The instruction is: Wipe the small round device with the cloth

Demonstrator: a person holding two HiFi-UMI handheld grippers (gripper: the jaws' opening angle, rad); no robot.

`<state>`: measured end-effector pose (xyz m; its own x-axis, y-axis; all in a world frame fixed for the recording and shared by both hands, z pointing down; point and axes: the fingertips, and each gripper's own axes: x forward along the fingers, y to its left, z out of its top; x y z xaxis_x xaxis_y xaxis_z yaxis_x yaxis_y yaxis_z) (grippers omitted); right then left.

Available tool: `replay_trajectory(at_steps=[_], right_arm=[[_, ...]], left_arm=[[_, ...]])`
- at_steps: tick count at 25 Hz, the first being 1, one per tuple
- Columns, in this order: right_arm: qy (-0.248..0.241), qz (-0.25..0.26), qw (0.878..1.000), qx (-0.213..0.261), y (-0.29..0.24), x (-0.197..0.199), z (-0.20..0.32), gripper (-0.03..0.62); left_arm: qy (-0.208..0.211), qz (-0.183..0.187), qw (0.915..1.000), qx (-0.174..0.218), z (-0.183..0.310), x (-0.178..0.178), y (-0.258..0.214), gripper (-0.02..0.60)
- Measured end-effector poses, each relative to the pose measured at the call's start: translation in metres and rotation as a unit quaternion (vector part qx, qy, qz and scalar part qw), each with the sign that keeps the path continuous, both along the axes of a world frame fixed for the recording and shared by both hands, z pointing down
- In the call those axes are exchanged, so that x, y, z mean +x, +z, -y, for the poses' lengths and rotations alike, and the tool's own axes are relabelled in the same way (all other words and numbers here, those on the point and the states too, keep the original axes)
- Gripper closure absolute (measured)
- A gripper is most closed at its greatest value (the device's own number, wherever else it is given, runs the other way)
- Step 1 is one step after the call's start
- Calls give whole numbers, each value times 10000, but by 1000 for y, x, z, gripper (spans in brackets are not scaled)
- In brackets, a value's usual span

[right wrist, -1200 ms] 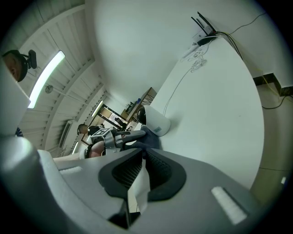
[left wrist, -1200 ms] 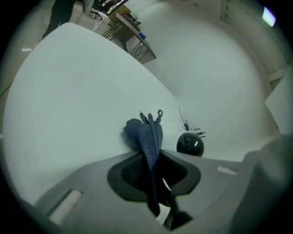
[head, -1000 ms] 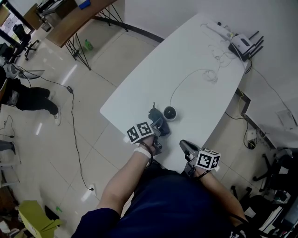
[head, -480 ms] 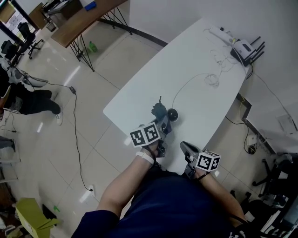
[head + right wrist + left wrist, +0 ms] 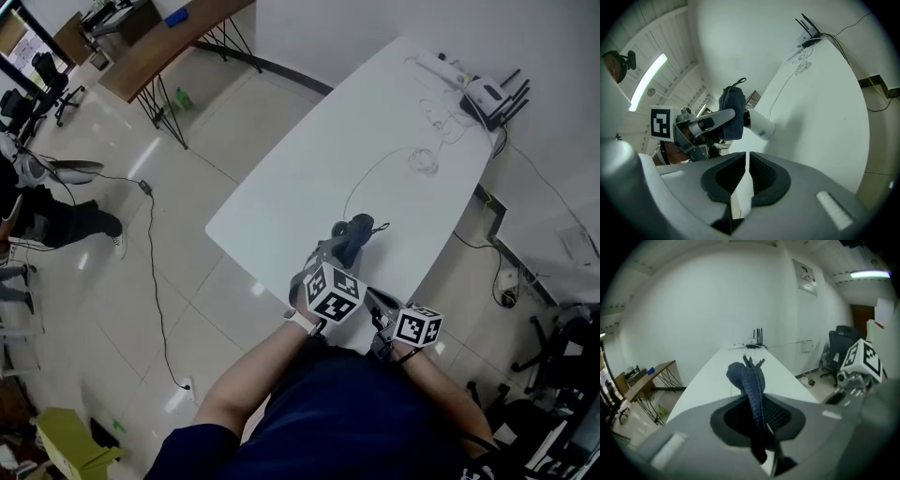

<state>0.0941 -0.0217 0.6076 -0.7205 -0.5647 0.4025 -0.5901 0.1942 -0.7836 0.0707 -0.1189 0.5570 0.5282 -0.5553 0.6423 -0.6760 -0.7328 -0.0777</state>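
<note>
My left gripper (image 5: pixel 343 249) is shut on a dark blue cloth (image 5: pixel 356 228) that bunches out past its jaws (image 5: pixel 748 378). In the head view the cloth covers the small round device near the front of the white table (image 5: pixel 375 122). The right gripper view shows the device (image 5: pixel 760 125) as a short white cylinder with a dark end, and the cloth (image 5: pixel 731 111) lies against that end, with the left gripper (image 5: pixel 708 122) behind it. My right gripper (image 5: pixel 376 299) sits still at the table's near edge, shut and with nothing in it (image 5: pixel 747 174).
A thin white cable (image 5: pixel 373 169) runs from the device to the far end, where a router (image 5: pixel 487 92) with antennas and a power strip (image 5: pixel 436 64) lie. A wooden desk (image 5: pixel 159 37) stands at the back left. Office chairs (image 5: pixel 839 341) stand to the right.
My left gripper has rolled over, risen and swung right with the cloth, which now hides the device in the head view. The right gripper has not moved.
</note>
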Motion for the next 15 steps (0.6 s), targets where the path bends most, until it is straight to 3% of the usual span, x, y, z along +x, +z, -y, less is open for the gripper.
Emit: replay_trajectory(at_steps=[3, 5, 6, 9, 12, 15], right_arm=[[32, 17, 10000, -8, 0, 0, -1, 563], [51, 22, 10000, -18, 1, 0, -2, 563], [60, 23, 10000, -24, 1, 0, -2, 563], [83, 33, 10000, -42, 2, 1, -3, 563], [97, 28, 9999, -77, 5, 3, -3, 563], [49, 11, 9999, -87, 5, 0, -5, 565]], left_arm=[[-113, -357, 9990, -243, -3, 4, 1, 512], [-469, -940, 9928, -576, -2, -4, -2, 512], [-724, -1319, 9857, -757, 0, -12, -5, 512], [-1644, -2488, 9466, -1224, 6, -46, -17, 512], [-2538, -3170, 9017, -1482, 14, -85, -10, 512], [-3269, -3799, 8412, -2030, 11, -105, 17, 512]])
